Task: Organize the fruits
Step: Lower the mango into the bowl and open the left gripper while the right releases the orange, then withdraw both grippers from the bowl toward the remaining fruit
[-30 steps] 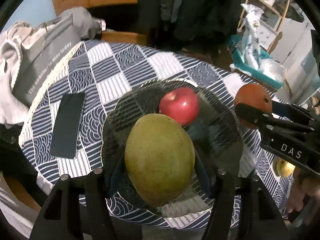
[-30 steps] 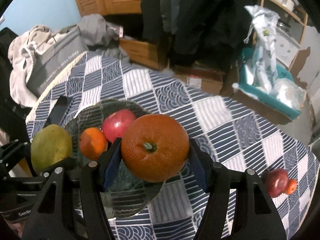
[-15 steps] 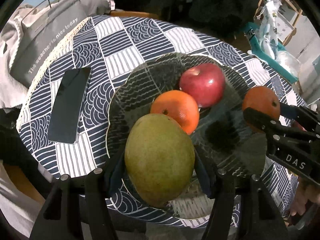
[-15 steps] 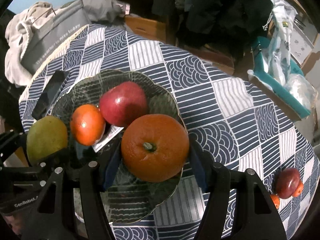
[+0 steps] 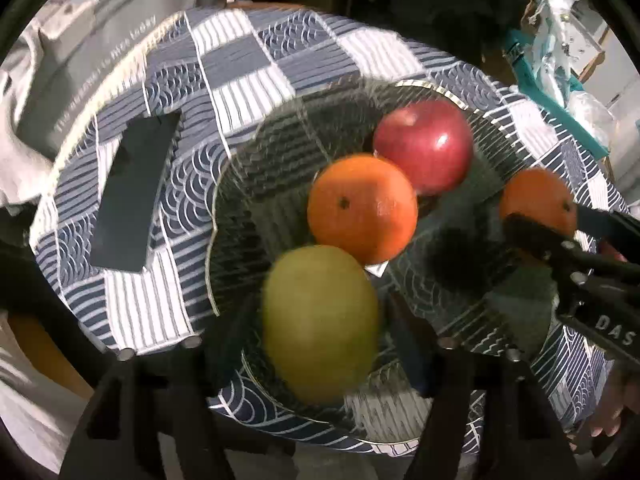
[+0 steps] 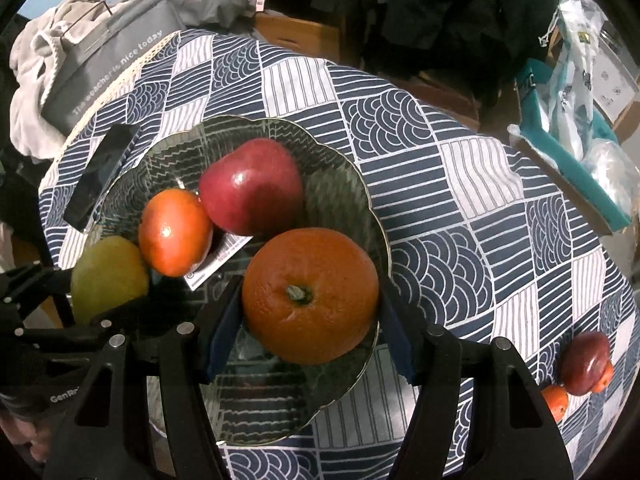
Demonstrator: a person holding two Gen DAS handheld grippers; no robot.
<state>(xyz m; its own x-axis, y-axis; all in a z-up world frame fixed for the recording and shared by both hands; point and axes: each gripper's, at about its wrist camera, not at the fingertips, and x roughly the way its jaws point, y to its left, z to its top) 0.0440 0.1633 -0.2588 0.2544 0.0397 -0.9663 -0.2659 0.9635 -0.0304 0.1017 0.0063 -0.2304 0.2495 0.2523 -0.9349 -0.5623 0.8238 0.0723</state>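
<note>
Left gripper (image 5: 320, 320): both black fingers press the sides of a smooth, oval green-yellow mango (image 5: 320, 322), low in the centre of the left wrist view and blurred, over the near edge of the plate.
Right gripper (image 6: 310, 300): closed on a large orange (image 6: 310, 295) with pebbled skin and a green stem scar facing the camera; blue pads touch both its sides, bottom centre of the right wrist view, above the plate's near right part.
Glass plate (image 6: 344, 168): dark, transparent, ribbed, with a scalloped gilt rim; the cloth pattern shows through it.
On the plate: a glossy round red apple (image 6: 250, 190) touching a smaller, smooth orange (image 6: 174, 232) to its left; a white printed label (image 6: 218, 256) lies under them.
Tablecloth (image 6: 440, 200): navy and white squares of stripes and wave scales, on a round table.
Black phone (image 5: 134, 196): flat rectangle, left of the plate.
Only in the right wrist view: at the lower right edge, a dark red fruit (image 6: 584, 364) with small orange fruit (image 6: 554, 400) beside it; the print on the label.
Only in the left wrist view: the right gripper's side, lettered "DAS", at the right edge.
Grey bag (image 6: 108, 64): soft fabric with white lettering, upper left, beyond the table edge.
</note>
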